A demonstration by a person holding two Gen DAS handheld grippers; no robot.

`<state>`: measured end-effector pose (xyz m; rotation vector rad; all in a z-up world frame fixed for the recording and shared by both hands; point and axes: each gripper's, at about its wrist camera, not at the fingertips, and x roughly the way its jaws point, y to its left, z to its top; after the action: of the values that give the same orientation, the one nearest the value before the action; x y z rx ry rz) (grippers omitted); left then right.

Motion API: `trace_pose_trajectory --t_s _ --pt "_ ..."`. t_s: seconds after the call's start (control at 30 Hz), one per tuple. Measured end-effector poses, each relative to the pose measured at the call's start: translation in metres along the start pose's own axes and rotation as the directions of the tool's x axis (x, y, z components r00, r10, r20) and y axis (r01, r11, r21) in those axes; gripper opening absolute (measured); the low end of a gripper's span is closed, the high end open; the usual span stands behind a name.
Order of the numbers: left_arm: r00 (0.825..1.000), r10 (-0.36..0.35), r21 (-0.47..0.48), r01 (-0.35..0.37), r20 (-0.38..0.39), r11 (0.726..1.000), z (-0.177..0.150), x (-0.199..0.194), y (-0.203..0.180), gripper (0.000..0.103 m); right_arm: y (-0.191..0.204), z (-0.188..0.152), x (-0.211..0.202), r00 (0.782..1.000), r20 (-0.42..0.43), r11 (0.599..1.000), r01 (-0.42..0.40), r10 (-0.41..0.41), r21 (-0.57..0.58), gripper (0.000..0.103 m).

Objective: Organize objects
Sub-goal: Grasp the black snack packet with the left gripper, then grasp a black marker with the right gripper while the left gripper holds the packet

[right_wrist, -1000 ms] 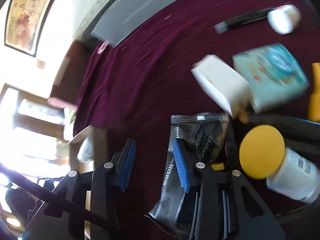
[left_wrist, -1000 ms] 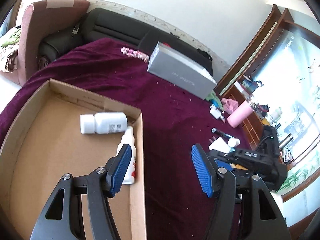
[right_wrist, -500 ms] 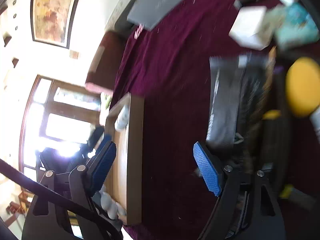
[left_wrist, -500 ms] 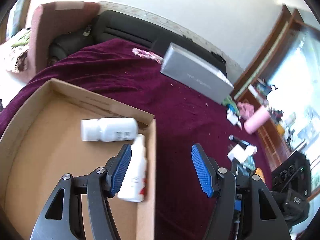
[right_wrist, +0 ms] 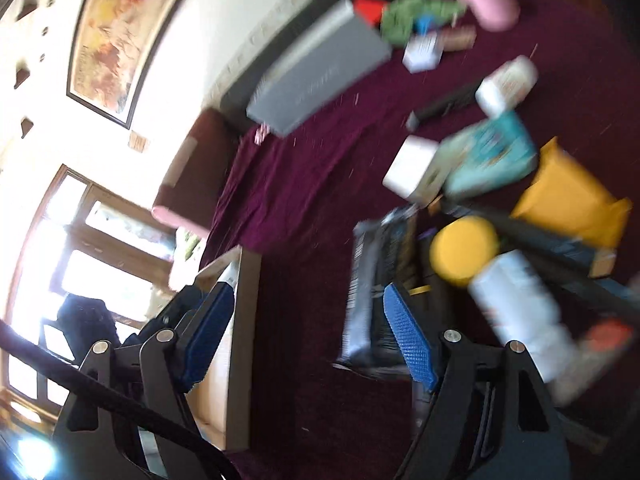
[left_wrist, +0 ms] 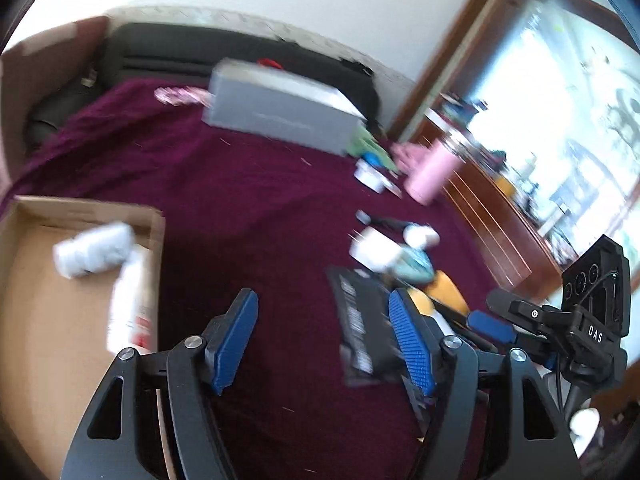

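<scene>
Both left tongs and right tongs just opened wider, empty; view swung from cardboard box toward black pouch, likely next

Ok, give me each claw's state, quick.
Left claw: open, empty, jaws just widened.
Right claw: open, empty.

A plain maroon cloth carries a grey box, a pink bottle, a brown cardboard tray and a seemingly teal patterned packet.
</scene>
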<state>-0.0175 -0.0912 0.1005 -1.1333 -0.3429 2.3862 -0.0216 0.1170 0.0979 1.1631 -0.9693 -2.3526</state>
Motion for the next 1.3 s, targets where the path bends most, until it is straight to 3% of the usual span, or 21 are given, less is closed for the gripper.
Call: trace_pose_trajectory --t_s 0.2,0.27,0.37,0.47,0.5,0.53,0.63,0.87,1.03,1.17,1.23,1.3 --pt "0.989 0.053 0.017 -0.051 -0.140 0.999 -0.010 0.063 -0.023 0.062 -0.044 -0.027 -0.071 0.985 0.104 0.991 0.136 -0.136 0.007 0.079" --pt "0.984 0.080 0.052 -0.073 -0.156 0.996 -0.012 0.080 -0.035 0.062 -0.054 -0.035 -0.078 0.982 0.112 0.988 0.149 -0.152 0.031 0.079" --pt "0.970 0.189 0.149 -0.166 -0.152 0.975 -0.015 0.104 -0.049 0.062 -0.071 -0.047 -0.092 0.976 0.127 0.983 0.171 -0.178 0.063 0.079" --pt "0.957 0.227 0.198 -0.190 -0.182 0.962 -0.018 0.123 -0.057 0.061 -0.087 -0.052 -0.103 0.977 0.128 0.982 0.159 -0.172 0.101 0.079" --pt "0.954 0.230 0.217 -0.188 -0.190 0.958 -0.020 0.126 -0.059 0.056 -0.089 -0.052 -0.105 0.977 0.129 0.982 0.156 -0.169 0.107 0.079" --pt "0.954 0.234 0.241 -0.186 -0.187 0.952 -0.023 0.127 -0.063 0.037 -0.092 -0.052 -0.106 0.977 0.130 0.981 0.156 -0.170 0.112 0.079" --pt "0.963 0.196 0.260 -0.145 -0.186 0.955 -0.027 0.119 -0.068 0.028 -0.096 -0.054 -0.111 0.975 0.134 0.980 0.159 -0.175 0.120 0.079" --pt "0.984 0.117 0.159 -0.095 -0.135 0.983 -0.029 0.065 -0.043 0.028 -0.091 -0.058 -0.109 0.982 0.125 0.988 0.129 -0.139 0.086 0.079" --pt "0.982 0.142 0.146 -0.123 -0.123 0.982 -0.046 0.037 -0.029 0.029 -0.064 -0.067 -0.078 0.996 0.031 0.996 0.083 -0.082 -0.013 0.079" --pt "0.973 0.146 0.094 -0.131 -0.176 0.987 -0.062 0.040 -0.010 0.029 -0.039 -0.071 -0.044 0.997 -0.040 0.994 0.067 -0.071 -0.088 0.078" --pt "0.970 0.144 0.088 -0.129 -0.194 0.988 -0.069 0.043 -0.007 0.029 -0.031 -0.069 -0.027 0.996 -0.080 0.995 0.035 -0.043 -0.096 0.071" --pt "0.972 0.146 0.099 -0.130 -0.182 0.987 -0.072 0.042 -0.009 0.029 -0.026 -0.064 -0.011 0.991 -0.108 0.992 0.064 -0.075 -0.110 0.061"
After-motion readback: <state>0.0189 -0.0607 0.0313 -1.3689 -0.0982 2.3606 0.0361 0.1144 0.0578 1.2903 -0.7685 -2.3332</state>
